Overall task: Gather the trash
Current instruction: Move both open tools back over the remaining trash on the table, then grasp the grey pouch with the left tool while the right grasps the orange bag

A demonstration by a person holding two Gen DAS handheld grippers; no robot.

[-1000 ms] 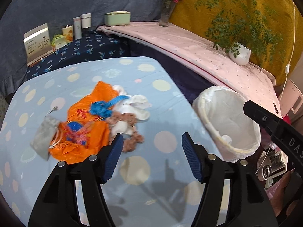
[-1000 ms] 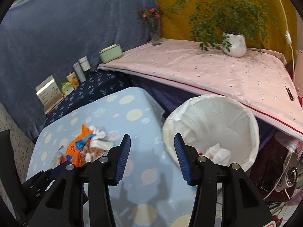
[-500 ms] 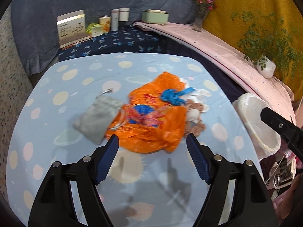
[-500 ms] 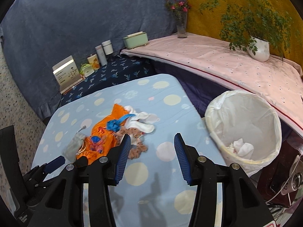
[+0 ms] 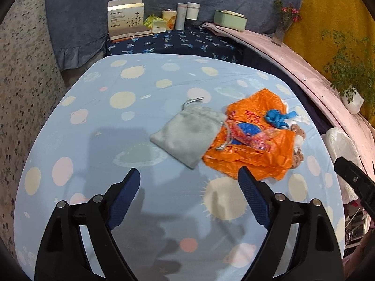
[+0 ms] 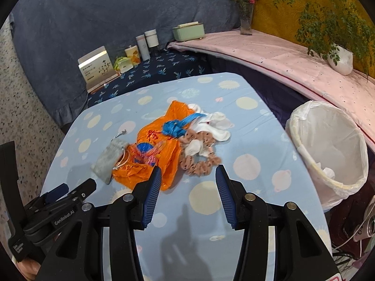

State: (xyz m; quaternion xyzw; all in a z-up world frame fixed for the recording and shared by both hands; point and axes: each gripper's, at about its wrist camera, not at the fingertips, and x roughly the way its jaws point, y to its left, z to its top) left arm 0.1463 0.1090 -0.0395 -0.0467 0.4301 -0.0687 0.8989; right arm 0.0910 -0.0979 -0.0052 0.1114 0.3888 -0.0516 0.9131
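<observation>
Trash, the orange bag [image 5: 253,145] beside a grey pouch [image 5: 187,133], lies ahead of my empty, spread left gripper [image 5: 188,199]; from the right, my gaping right gripper [image 6: 188,194] hovers short of it, bin [image 6: 328,149] alongside, so I judge reaching and pinching comes next.

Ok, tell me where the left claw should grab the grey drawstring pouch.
Take the grey drawstring pouch by its near bottom corner, coming straight forward with the open left claw. That flat end lies free on the tablecloth and points at the claw; its gathered neck and cord run under the orange plastic bag, so gripping there would likely snag the bag.
</observation>
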